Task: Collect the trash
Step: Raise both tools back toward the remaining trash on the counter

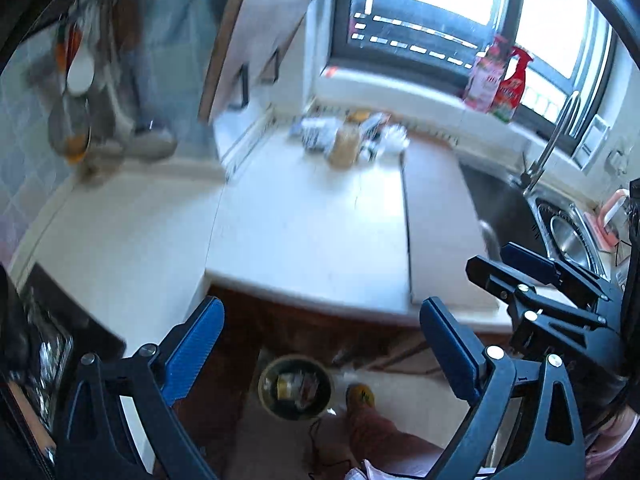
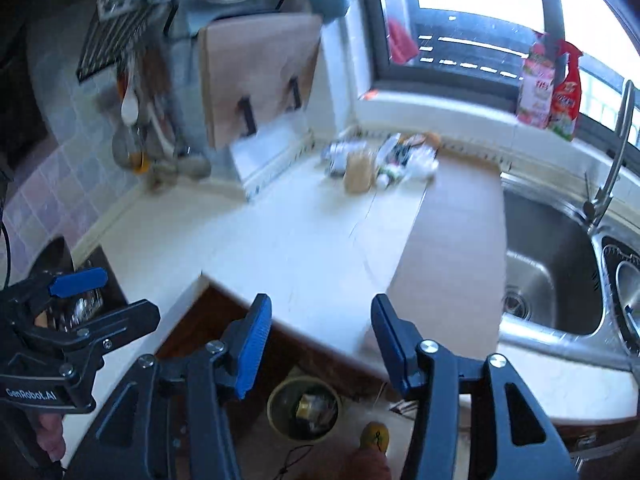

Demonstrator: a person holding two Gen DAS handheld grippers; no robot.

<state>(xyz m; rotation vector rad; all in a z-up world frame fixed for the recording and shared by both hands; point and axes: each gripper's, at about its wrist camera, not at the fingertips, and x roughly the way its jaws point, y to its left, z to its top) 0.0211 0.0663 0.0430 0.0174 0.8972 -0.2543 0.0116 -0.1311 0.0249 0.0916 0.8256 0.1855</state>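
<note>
A heap of trash (image 1: 348, 134) (image 2: 380, 158), with wrappers, a brownish bag and white crumpled pieces, lies at the far back of the white counter under the window. On the floor below the counter edge stands a round bin (image 1: 295, 386) (image 2: 304, 406) holding some rubbish. My left gripper (image 1: 320, 344) hangs open and wide above the bin, nothing between its blue pads. My right gripper (image 2: 318, 344) is open too, about half as wide, and also holds nothing. Each gripper shows at the edge of the other's view.
White counter (image 1: 304, 232) (image 2: 304, 240) with a pale wooden board (image 2: 452, 264) by the steel sink (image 2: 552, 276) and tap (image 2: 612, 160). Cleaner bottles (image 2: 550, 88) on the sill, a cutting board (image 2: 256, 76) and hanging utensils (image 1: 76, 92) at the wall. A person's leg and yellow slipper (image 1: 360, 396) beside the bin.
</note>
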